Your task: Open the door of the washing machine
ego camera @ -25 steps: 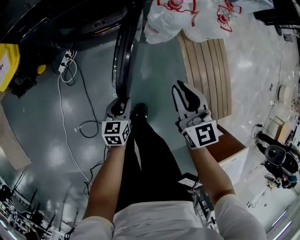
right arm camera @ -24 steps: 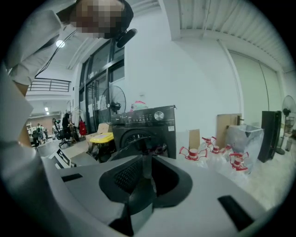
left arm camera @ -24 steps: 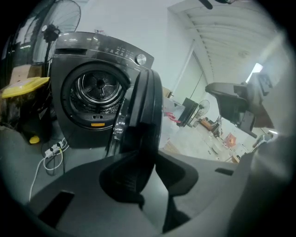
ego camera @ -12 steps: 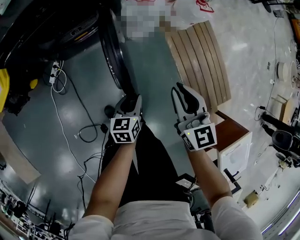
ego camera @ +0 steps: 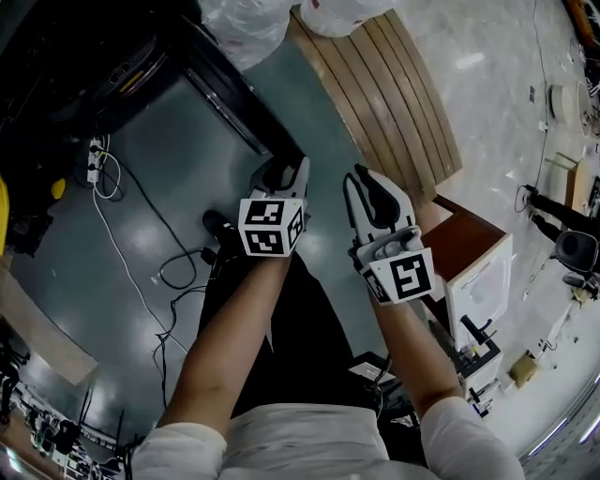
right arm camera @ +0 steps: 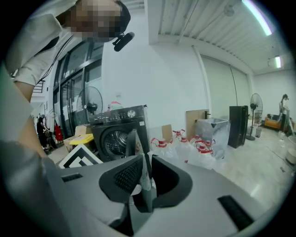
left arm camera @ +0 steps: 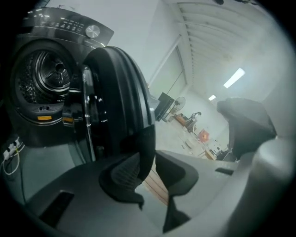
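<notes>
At the front of the washing machine (left arm camera: 32, 115), the door (left arm camera: 115, 102) stands swung well out from the opening, and the drum (left arm camera: 48, 74) shows behind it. The left hand-held gripper (left arm camera: 147, 159) has its jaws closed on the door's outer rim, which runs down between the two pads. The right hand-held gripper (right arm camera: 147, 162) hangs beside it above the floor, jaws a little apart with nothing between them, and takes no part in the work.

I judge that the step in hand is the swing itself, and that it is far along, since the latch is free and the door is wide open. The next move calls for carrying the rim along its arc round the hinge, not pulling it straight, until the door stops. Then the jaws should part and draw clear. The wooden bench (ego camera: 394, 94) lies near the door's free edge and needs minding.

The drum looks empty as far as it shows: bare metal wall, no laundry, though its lower part is hidden. White plastic bags (ego camera: 246, 21) lie past the bench's far end; what they hold I cannot tell.
</notes>
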A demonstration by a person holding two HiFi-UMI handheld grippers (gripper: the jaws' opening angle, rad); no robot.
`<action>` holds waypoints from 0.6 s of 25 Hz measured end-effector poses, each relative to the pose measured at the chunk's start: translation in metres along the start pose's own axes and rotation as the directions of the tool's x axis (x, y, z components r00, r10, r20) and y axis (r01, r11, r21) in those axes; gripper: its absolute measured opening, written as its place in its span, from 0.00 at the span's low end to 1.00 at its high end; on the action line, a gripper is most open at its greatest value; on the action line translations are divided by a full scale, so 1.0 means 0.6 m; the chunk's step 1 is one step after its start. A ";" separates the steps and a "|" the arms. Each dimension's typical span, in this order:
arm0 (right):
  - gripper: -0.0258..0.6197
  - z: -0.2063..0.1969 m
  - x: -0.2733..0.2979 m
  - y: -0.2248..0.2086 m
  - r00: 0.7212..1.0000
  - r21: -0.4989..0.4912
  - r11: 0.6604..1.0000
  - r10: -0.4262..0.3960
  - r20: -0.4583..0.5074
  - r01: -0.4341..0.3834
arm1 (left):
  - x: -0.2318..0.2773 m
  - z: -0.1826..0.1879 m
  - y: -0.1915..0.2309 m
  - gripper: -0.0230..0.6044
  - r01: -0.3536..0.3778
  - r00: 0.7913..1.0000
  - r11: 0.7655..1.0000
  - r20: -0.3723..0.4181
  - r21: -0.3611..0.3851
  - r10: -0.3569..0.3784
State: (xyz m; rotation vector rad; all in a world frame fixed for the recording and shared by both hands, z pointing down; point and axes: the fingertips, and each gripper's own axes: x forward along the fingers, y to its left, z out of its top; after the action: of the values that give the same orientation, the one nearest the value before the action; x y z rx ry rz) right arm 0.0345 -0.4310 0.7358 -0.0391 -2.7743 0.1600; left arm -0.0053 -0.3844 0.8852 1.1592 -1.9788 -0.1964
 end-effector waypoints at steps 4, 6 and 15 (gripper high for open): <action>0.16 -0.009 -0.004 0.001 1.000 -0.018 1.000 -0.009 -0.003 0.009 | 0.049 0.016 -0.041 0.21 0.156 0.987 0.988 -0.034 -0.004 -0.156; 0.16 -0.014 -0.003 0.004 1.000 -0.014 1.000 -0.012 -0.005 0.012 | 0.072 0.019 -0.065 0.27 0.278 0.957 0.960 -0.075 -0.020 -0.279; 0.16 0.019 0.031 0.004 0.999 -0.032 0.999 0.034 -0.002 -0.034 | -0.005 0.095 -0.065 0.27 0.395 0.914 0.919 0.095 0.005 -0.394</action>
State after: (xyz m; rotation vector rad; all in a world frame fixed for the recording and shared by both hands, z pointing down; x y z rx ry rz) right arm 0.0130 -0.4289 0.7317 -0.0949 -2.7761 0.1246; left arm -0.0196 -0.4185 0.8270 1.5584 -1.7979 -0.4808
